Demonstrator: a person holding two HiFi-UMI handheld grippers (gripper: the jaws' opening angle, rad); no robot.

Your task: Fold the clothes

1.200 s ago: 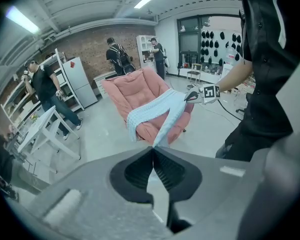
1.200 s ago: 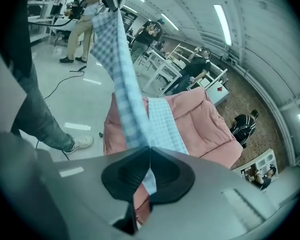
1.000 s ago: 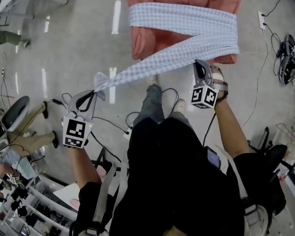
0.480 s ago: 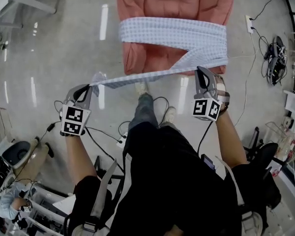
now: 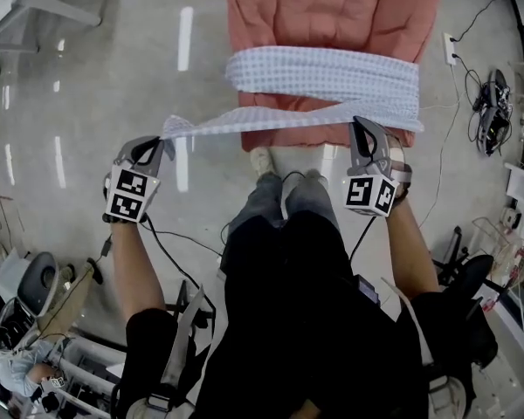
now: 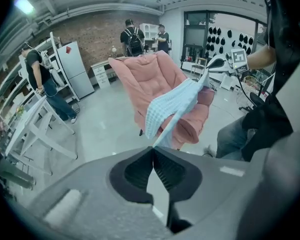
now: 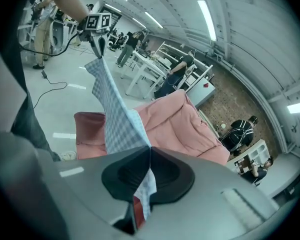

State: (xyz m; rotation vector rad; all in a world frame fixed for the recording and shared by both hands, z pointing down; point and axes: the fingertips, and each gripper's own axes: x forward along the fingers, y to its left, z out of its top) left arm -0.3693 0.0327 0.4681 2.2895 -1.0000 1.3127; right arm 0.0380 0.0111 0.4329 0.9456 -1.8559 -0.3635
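lit brightly and evenly by ceiling tubes [image 7: 206, 14]; streaky glare on glossy floor [image 5: 185, 37]; fisheye bending and dark corners in gripper views.

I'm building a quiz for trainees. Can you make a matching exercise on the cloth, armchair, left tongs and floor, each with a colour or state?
Things:
1. cloth
2. armchair
3. left tongs
4. floor

Descriptions:
a. pink
b. shut on a fabric end
c. shiny grey
d. pale blue check

Pairs: 1-d, 2-a, 3-b, 4-c
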